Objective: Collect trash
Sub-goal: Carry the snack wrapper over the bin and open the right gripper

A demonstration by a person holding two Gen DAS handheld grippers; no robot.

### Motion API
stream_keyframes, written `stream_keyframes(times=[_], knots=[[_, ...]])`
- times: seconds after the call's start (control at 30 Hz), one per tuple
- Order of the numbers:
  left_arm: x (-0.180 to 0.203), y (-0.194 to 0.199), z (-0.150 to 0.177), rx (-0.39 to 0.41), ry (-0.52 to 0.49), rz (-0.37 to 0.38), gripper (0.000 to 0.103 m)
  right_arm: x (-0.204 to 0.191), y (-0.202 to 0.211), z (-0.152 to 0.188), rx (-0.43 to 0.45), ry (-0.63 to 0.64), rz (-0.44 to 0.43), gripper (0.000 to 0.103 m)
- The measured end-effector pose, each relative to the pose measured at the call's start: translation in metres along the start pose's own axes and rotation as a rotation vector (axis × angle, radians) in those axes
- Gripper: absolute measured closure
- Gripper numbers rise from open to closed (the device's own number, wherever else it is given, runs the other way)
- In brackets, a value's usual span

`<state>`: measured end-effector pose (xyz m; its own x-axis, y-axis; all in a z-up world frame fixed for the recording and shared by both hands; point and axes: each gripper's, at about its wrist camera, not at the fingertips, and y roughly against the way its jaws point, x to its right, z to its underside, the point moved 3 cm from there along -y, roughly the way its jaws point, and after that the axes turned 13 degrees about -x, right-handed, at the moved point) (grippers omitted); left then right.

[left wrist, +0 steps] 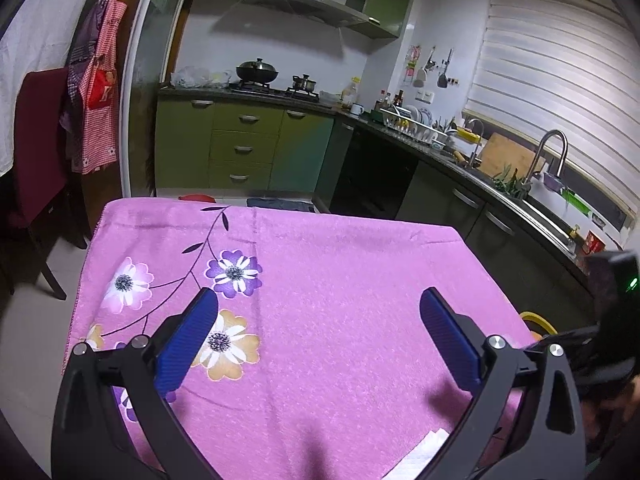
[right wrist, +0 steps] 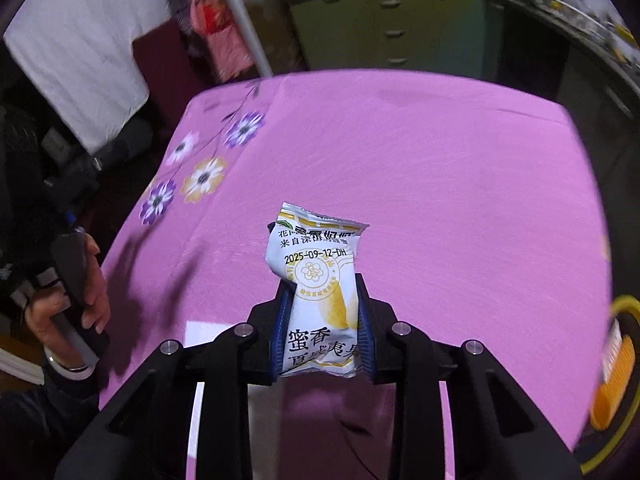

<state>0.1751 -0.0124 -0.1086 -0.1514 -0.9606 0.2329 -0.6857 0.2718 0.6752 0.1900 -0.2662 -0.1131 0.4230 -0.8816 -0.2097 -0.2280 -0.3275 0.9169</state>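
Pink floral cloth-covered table (right wrist: 440, 168) fills both views, green kitchen cabinets (left wrist: 240, 140) beyond its far edge; left gripper (left wrist: 318, 304) hovers over the cloth, blue-padded jaws wide apart with nothing between them; right gripper (right wrist: 322, 288) is clamped on a crumpled white-and-yellow snack wrapper (right wrist: 318, 280), raised above the table's near middle, its printed top projecting past the fingertips.
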Motion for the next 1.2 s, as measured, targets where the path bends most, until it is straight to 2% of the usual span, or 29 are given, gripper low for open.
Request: stream_keyframes(times=[0.17,0.27,0.4,0.53,0.73,0.93,0.97,1.0,1.07,1.2], knots=[[0.007,-0.003,0.003,-0.01,-0.031,0.002,0.007,0.069,0.054,0.034,0.077,-0.155,0.086,0.073],[0.013,-0.006,0.005,-0.018,-0.05,0.004,0.007,0.127,0.083,0.061,0.099,-0.29,0.162,0.073],[0.018,-0.007,0.007,-0.02,-0.076,0.003,0.007,0.207,0.103,0.101,0.085,-0.472,0.256,0.073],[0.022,-0.01,0.009,-0.025,-0.091,0.001,0.007,0.265,0.097,0.136,0.042,-0.603,0.296,0.073],[0.024,-0.016,0.011,-0.049,-0.102,-0.007,0.007,0.298,0.086,0.152,0.032,-0.674,0.358,0.073],[0.026,-0.016,0.012,-0.05,-0.117,-0.015,0.007,0.322,0.068,0.138,-0.029,-0.672,0.382,0.072],[0.027,-0.016,0.012,-0.05,-0.119,-0.015,0.007,0.327,0.066,0.135,-0.036,-0.672,0.386,0.069],[0.027,-0.017,0.012,-0.052,-0.12,-0.014,0.007,0.332,0.063,0.133,-0.045,-0.671,0.395,0.058],[0.027,-0.018,0.012,-0.06,-0.124,-0.009,0.007,0.336,0.065,0.13,-0.044,-0.675,0.43,0.047],[0.032,-0.021,0.014,-0.077,-0.143,0.009,0.007,0.329,0.077,0.133,-0.007,-0.682,0.43,0.047]])
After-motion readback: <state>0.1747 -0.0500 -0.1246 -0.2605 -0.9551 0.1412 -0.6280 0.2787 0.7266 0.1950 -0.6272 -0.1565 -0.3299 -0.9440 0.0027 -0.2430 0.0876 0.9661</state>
